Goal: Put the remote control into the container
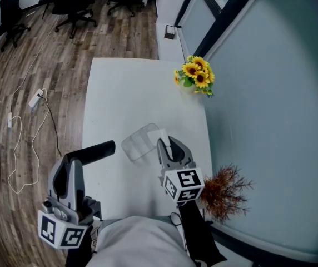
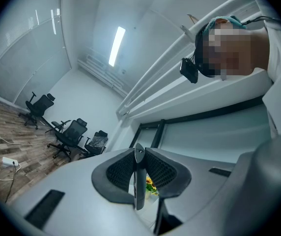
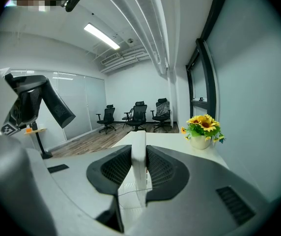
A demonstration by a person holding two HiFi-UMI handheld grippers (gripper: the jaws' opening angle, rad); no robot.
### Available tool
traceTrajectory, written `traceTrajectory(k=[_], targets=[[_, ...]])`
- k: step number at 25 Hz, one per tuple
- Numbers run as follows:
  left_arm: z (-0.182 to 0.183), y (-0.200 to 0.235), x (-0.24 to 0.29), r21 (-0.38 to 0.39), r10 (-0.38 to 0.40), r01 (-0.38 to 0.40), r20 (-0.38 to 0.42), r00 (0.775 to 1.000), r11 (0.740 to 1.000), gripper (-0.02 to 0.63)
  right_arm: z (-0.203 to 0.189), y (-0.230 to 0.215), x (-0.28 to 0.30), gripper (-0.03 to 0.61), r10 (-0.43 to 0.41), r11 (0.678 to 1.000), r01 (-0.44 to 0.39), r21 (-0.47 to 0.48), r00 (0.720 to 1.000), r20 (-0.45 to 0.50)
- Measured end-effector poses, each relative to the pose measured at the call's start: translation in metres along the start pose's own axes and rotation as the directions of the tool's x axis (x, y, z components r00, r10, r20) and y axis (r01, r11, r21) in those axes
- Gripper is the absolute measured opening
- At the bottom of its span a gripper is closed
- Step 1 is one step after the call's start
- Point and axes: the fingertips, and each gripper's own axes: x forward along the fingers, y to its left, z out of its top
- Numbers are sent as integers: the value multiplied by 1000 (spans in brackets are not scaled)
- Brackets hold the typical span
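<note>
A black remote control [image 1: 97, 151] sticks out forward and to the right from my left gripper [image 1: 74, 163], which is shut on it and held off the table's left edge. In the left gripper view the remote [image 2: 139, 183] shows edge-on between the closed jaws. A clear plastic container [image 1: 139, 144] lies on the white table [image 1: 120, 93]. My right gripper [image 1: 170, 149] is at the container's right side, shut on a white flat bar [image 3: 139, 156]. The bar's tip [image 1: 160, 137] reaches over the container, whose clear rim [image 3: 128, 195] shows below the jaws.
Sunflowers in a pot [image 1: 197, 75] stand at the table's far right edge against the wall. A dried reddish plant [image 1: 225, 191] is close to the right of my right gripper. Office chairs [image 1: 73, 4] and a cable with a power strip [image 1: 36, 99] are on the wooden floor to the left.
</note>
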Motion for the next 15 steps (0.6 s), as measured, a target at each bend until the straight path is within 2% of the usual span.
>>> traceTrajectory(k=[15], targets=[[-2, 3, 3, -9, 3, -3, -10, 1000, 1000, 72, -6, 0, 6, 91, 0, 1000, 0, 6, 1000, -19]])
